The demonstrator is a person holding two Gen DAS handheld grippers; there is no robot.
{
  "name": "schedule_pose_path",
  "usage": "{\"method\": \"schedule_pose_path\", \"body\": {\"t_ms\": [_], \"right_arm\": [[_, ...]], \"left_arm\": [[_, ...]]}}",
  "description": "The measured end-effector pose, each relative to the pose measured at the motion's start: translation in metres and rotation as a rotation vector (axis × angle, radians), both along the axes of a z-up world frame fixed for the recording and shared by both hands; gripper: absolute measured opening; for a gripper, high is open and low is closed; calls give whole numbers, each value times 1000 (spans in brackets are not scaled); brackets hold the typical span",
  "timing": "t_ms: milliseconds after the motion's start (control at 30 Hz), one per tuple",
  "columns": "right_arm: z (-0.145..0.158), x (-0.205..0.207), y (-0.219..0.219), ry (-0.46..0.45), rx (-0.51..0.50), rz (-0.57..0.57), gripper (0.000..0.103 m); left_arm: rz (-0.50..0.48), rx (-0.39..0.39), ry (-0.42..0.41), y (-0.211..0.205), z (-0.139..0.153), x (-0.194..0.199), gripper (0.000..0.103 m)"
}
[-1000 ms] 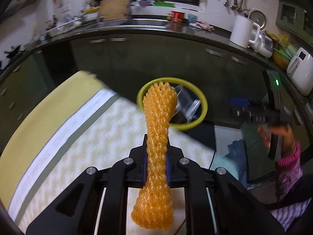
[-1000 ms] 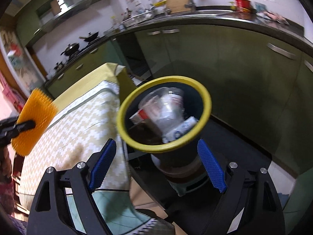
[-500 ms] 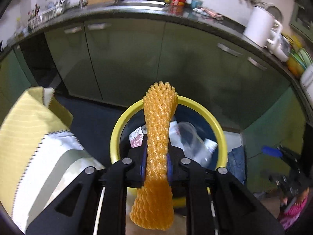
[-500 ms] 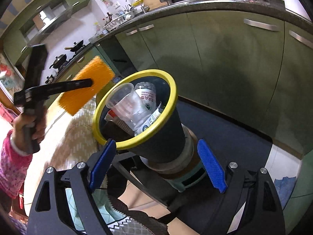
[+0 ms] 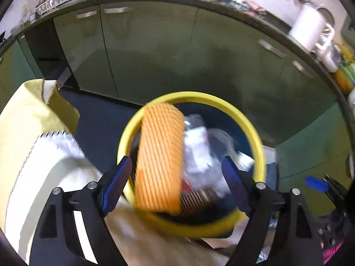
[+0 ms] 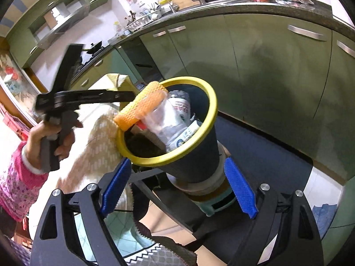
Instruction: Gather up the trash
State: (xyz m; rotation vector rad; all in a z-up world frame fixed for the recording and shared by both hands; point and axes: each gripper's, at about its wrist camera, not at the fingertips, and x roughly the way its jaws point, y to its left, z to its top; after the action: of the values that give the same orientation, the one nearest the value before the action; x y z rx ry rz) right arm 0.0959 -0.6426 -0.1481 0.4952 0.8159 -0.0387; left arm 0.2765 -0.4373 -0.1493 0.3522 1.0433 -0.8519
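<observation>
An orange foam net [image 5: 158,157] lies free across the near-left side of a dark bin with a yellow rim [image 5: 255,133], blurred by motion. My left gripper [image 5: 177,186] is open just above the bin, nothing between its blue pads. In the right wrist view the net [image 6: 139,107] rests on the bin's left rim [image 6: 213,110], over a clear cup and plastic bottles. The left gripper shows there [image 6: 124,95] beside the net. My right gripper [image 6: 177,188] is open and empty, its pads flanking the bin's base without touching.
A table with a yellow and white zigzag cloth [image 5: 33,155] sits left of the bin. Green kitchen cabinets [image 5: 177,51] run behind, under a cluttered counter with a white kettle [image 5: 308,28]. Dark floor [image 6: 266,155] lies between the bin and the cabinets.
My left gripper opened and let go of the orange net, which dropped onto the bin's rim. The left gripper moved closer over the bin. The right gripper stayed open near the bin.
</observation>
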Motion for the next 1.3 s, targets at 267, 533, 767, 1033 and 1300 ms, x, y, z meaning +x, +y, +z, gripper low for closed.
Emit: {"method": "schedule_pose_path", "body": {"t_ms": [267, 533, 767, 1033, 1300], "right_arm": [[34, -7, 51, -49, -75, 96, 86], [85, -25, 127, -176, -196, 197, 94], [116, -52, 168, -247, -301, 214, 98], [134, -81, 185, -302, -381, 171, 98], [138, -88, 182, -316, -400, 166, 98]], "left_arm": [[74, -101, -285, 120, 79, -106, 95], [473, -127, -435, 283, 111, -197, 96], [745, -153, -498, 380, 124, -261, 96], [848, -189, -558, 420, 138, -300, 96], [831, -172, -585, 411, 141, -308, 96]]}}
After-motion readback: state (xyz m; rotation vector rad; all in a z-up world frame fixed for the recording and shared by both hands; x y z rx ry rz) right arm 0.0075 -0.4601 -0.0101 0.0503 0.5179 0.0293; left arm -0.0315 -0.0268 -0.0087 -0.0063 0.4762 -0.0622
